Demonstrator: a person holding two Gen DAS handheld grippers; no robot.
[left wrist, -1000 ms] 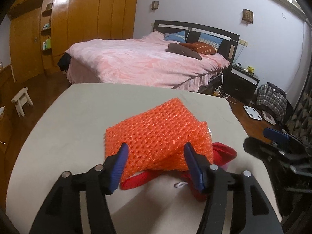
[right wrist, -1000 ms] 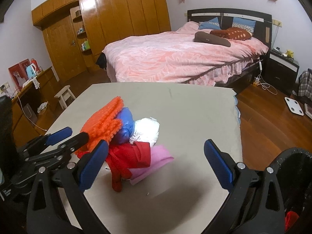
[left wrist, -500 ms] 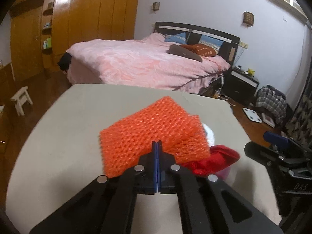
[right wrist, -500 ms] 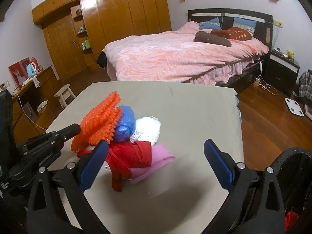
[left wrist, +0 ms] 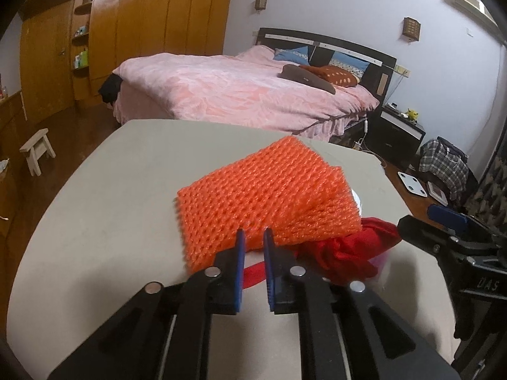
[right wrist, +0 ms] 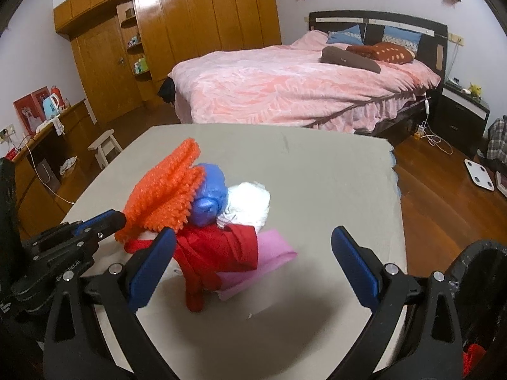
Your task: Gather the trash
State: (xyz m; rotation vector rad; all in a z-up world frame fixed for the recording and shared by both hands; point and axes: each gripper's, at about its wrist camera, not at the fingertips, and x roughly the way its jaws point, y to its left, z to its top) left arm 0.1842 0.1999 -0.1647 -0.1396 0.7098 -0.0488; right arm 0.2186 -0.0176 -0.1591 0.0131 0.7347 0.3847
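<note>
A pile of trash lies on the beige table point(right wrist: 317, 171): an orange foam net point(left wrist: 266, 196) point(right wrist: 168, 193), a blue wad point(right wrist: 209, 196), a white wad point(right wrist: 247, 205), a red cloth point(right wrist: 218, 250) point(left wrist: 348, 250) and a pink sheet point(right wrist: 269, 253). My left gripper point(left wrist: 253, 237) point(right wrist: 120, 220) has its fingers close together at the near edge of the orange net, with a narrow gap between them, and the net's left end is raised. My right gripper point(right wrist: 253, 253) is open and empty, just in front of the pile.
A black-lined trash bin point(right wrist: 481, 272) with something red inside stands at the table's right. Behind the table is a pink bed point(right wrist: 301, 82), a wooden wardrobe point(right wrist: 177, 31), a small stool point(right wrist: 104, 145) and a nightstand point(right wrist: 462, 110).
My left gripper closed from wide open onto the near edge of the orange net, then opened a narrow gap. The net's near end has risen a little. My right gripper has stayed open in place.
</note>
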